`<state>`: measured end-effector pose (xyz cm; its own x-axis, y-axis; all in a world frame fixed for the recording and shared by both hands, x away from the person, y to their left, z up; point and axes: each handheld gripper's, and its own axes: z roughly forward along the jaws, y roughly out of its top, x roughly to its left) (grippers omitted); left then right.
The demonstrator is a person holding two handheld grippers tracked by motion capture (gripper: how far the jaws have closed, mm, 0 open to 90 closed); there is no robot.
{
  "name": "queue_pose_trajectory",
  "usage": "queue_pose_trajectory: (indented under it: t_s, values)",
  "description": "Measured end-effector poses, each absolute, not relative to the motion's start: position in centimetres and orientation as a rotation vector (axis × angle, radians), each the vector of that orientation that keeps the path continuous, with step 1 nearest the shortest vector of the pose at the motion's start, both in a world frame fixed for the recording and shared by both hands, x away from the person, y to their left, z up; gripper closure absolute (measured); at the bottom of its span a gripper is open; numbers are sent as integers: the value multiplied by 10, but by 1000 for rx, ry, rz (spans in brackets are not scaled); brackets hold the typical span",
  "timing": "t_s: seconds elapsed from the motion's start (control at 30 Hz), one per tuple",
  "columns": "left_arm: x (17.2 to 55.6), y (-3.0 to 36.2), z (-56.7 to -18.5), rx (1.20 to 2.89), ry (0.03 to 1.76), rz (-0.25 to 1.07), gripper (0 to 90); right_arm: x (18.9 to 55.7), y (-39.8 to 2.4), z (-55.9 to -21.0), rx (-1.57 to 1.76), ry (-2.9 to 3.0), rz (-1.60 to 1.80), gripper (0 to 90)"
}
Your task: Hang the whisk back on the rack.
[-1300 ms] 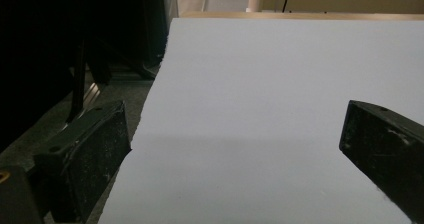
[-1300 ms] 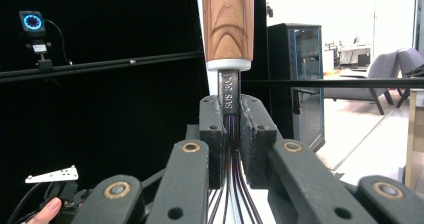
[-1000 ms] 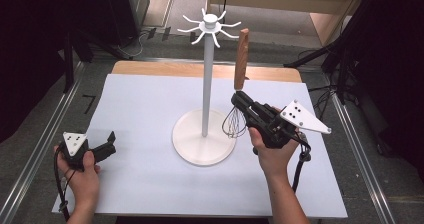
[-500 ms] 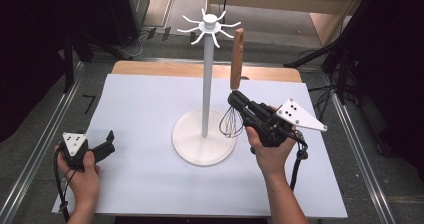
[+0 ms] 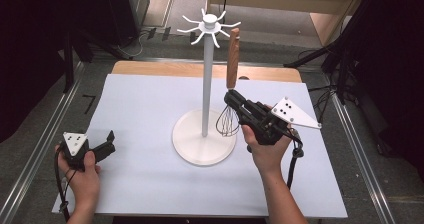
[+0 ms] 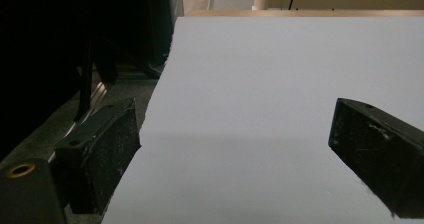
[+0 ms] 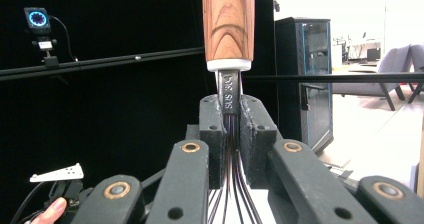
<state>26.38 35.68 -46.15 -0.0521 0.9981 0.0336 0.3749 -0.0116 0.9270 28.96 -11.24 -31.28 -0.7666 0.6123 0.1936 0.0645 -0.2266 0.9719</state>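
Note:
A whisk with a wooden handle (image 5: 232,59) stands upright, handle up, its wire head (image 5: 228,125) hanging just above the white stand's round base (image 5: 200,151). My right gripper (image 5: 231,98) is shut on the whisk's metal neck, right of the stand's pole (image 5: 207,84). In the right gripper view the two pads (image 7: 212,129) clamp the steel neck below the whisk handle (image 7: 228,24), with the right gripper (image 7: 230,119) pointing upward. My left gripper (image 5: 107,143) rests at the table's front left, open. In its own view the left gripper (image 6: 235,149) has nothing between its fingers (image 6: 107,144).
The stand's top carries a ring of several white hooks (image 5: 210,23), close to the upper end of the whisk handle. A white sheet (image 5: 145,114) covers the table. Metal rails run along both sides, and dark equipment stands beyond the table.
My right gripper has carried the whisk slightly left, closer to the stand's pole. The left hand has stayed put.

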Motion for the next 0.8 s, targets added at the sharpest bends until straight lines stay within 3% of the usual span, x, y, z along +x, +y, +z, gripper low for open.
queue_pose_trajectory:
  t_s: [0.8]
  values:
    - [264, 357, -462, 1471, 1523, 1061, 66, 294, -107, -318, 794, 1665, 2042, 831]
